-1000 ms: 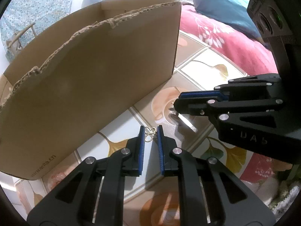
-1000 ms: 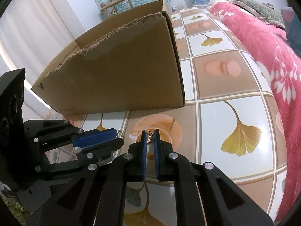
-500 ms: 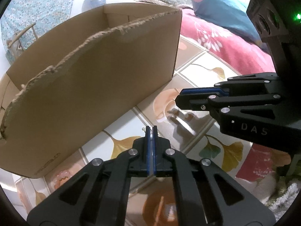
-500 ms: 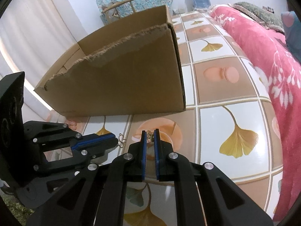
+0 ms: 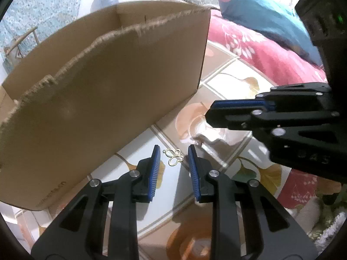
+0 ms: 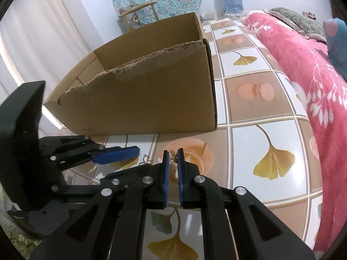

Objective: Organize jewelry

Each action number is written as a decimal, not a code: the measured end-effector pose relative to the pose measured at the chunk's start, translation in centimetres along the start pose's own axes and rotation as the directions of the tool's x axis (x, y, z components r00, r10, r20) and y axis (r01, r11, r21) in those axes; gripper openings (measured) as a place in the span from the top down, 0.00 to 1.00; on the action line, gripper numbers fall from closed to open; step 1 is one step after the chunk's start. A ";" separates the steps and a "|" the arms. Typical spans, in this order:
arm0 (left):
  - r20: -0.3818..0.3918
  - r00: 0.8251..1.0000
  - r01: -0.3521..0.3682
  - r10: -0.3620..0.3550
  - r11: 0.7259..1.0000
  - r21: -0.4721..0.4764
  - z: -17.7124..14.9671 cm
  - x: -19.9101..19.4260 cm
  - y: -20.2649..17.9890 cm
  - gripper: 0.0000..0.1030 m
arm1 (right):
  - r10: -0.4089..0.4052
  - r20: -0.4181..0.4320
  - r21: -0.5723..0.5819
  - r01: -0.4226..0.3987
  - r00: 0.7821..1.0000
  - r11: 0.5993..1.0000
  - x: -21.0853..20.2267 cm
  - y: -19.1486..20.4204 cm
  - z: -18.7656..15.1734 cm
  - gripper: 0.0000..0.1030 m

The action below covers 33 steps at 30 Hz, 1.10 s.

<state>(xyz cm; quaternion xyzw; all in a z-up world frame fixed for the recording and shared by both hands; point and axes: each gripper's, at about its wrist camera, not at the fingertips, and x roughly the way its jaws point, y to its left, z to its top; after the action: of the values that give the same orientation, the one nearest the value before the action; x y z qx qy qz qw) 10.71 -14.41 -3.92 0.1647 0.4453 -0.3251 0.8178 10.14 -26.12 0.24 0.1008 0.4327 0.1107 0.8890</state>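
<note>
We see an open cardboard box with a torn top edge standing on a floor mat printed with tiles of ginkgo leaves and macarons; everything else is placed against this box. Just in front of the box's near wall, toward its left end, our left gripper hovers low with its blue-padded jaws spread apart, holding nothing. On the mat between those pads lies a small gold butterfly charm, a thin wire outline, touching neither pad. To the right of it, in front of the box's right corner, our right gripper has its jaws drawn nearly together, pinching a second small gold butterfly charm between the pad tips, over a macaron tile. Further right of the box, beyond the mat's edge, lies a red floral blanket with a teal pillow on it.
</note>
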 end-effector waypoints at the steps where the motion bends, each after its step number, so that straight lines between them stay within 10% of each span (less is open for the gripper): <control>1: 0.000 1.000 -0.004 0.004 1.000 -0.001 0.0 0.1 0.1 0.76 | -0.001 0.000 0.000 0.001 1.000 1.000 0.0 0.0 0.0 0.93; 33: 0.021 1.000 0.000 -0.001 0.999 0.041 0.1 -0.2 -0.5 0.96 | -0.002 -0.006 0.018 0.002 1.000 1.000 0.4 -0.6 0.0 0.93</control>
<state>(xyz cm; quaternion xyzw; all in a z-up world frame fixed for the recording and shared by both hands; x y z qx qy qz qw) 10.39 -14.73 -3.70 0.1781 0.4301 -0.3363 0.8187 10.47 -26.56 -0.21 0.1078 0.4364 0.1063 0.8869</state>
